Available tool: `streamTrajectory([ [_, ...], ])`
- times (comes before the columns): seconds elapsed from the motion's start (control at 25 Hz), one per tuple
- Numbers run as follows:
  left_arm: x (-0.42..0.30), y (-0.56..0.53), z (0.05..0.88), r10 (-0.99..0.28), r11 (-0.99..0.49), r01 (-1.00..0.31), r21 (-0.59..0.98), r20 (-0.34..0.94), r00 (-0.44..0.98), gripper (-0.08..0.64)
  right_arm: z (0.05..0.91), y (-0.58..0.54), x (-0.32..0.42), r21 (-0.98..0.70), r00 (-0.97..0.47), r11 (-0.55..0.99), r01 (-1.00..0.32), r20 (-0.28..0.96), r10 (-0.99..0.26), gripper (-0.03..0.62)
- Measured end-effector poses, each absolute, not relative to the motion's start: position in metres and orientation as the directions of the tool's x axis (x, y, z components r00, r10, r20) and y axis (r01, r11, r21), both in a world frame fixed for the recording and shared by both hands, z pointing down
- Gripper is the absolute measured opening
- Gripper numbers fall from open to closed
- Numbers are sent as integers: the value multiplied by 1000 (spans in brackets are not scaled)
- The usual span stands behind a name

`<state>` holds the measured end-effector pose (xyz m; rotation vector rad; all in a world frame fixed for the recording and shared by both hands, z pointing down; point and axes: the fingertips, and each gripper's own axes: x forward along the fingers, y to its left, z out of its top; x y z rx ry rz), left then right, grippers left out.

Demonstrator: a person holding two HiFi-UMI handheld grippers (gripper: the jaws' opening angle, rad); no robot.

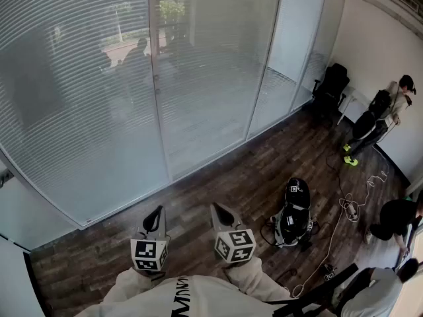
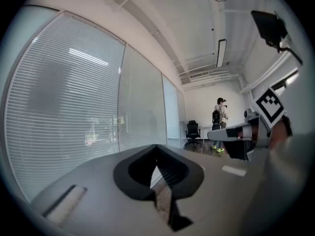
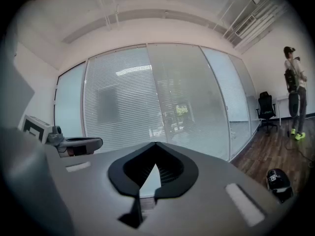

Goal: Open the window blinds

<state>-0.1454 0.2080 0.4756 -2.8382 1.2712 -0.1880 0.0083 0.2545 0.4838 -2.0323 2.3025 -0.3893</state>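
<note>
Your left gripper [image 1: 156, 212] and right gripper [image 1: 217, 209] are held side by side, close to level, above the dark wood-plank floor [image 1: 218, 174]. On each gripper the jaws are closed tip to tip, with nothing between them. The white horizontal-slat window blinds [image 1: 86, 78] hang lowered ahead of you, well apart from both grippers. A black backpack [image 1: 295, 215] lies on the floor to your right.

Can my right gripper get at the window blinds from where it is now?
Probably not yet. The right gripper, jaws shut, hangs short of the blinds with floor between, and the slats seem to sit behind glass; no cord shows.
</note>
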Motion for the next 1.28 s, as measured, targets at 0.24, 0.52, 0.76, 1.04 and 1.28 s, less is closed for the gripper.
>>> streamTrajectory([
  [0.24, -144, 208, 474, -760, -649, -757, -75, 96, 642, 0, 478, 255, 11, -211, -148, 120, -970, 126, -981, -1],
  [0.52, -145, 210, 475, -779, -626, -775, -81, 102, 618, 0, 480, 254, 13, -221, -173, 143, -965, 123, -977, 0],
  [0.76, -135, 213, 475, -794, -607, -790, -86, 99, 599, 0, 480, 257, 24, -240, -194, 166, -956, 101, -976, 2],
  [1.04, -116, 226, 478, -807, -590, -802, -94, 95, 583, 0, 487, 266, 44, -264, -215, 184, -947, 93, -972, 2],
  [1.28, -112, 226, 480, -817, -576, -810, -109, 108, 566, 0, 493, 261, 51, -289, -227, 190, -938, 100, -969, 2],
])
